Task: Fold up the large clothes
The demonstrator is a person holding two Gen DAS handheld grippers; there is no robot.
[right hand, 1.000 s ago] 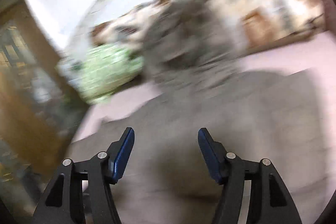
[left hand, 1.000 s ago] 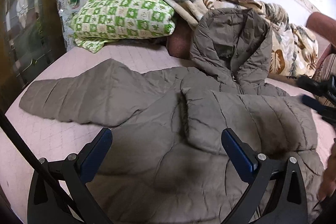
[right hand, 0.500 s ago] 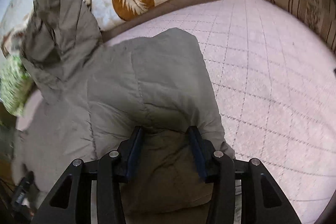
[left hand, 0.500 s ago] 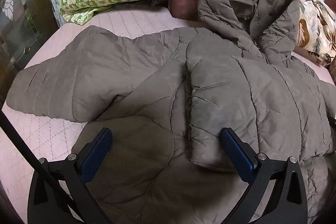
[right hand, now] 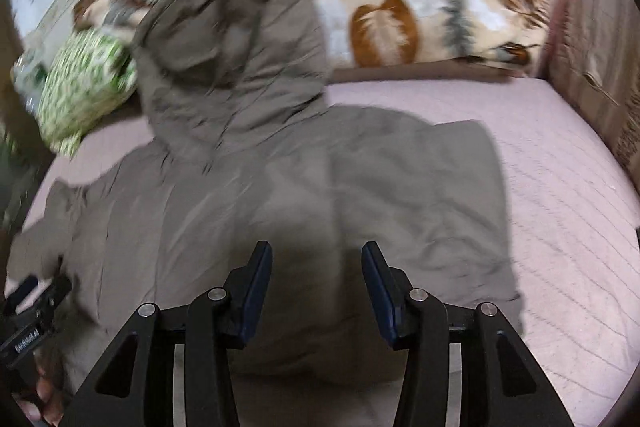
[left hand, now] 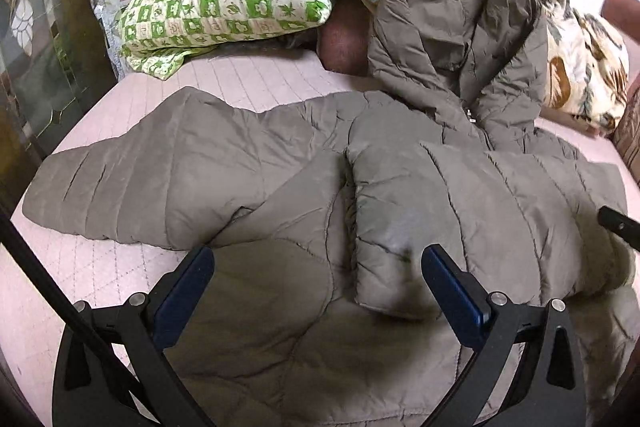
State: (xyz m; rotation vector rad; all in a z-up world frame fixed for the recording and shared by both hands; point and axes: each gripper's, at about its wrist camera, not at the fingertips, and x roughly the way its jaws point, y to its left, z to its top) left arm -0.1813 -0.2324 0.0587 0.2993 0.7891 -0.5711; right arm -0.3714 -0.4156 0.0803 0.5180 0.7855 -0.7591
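A large taupe quilted hooded jacket (left hand: 400, 187) lies spread on a pink quilted bed (left hand: 248, 83). One sleeve (left hand: 132, 179) stretches to the left. The other sleeve (left hand: 472, 219) is folded across the body. The hood (left hand: 456, 39) leans against the bedding behind. My left gripper (left hand: 320, 287) is open and empty, just above the jacket's lower body. My right gripper (right hand: 316, 283) is open and empty above the jacket (right hand: 320, 187) near its right side; that view is blurred.
A green checked pillow (left hand: 228, 3) and a leaf-print blanket (right hand: 420, 7) are piled at the bed's far side. A dark wooden cabinet with glass (left hand: 36, 39) stands on the left. A striped brown cushion (right hand: 600, 67) lies along the right. Bare mattress (right hand: 560, 207) shows right of the jacket.
My right gripper opened, let go of the jacket's fold and pulled back. My left gripper drew back and tilted up, staying open. The folded sleeve stays across the body.
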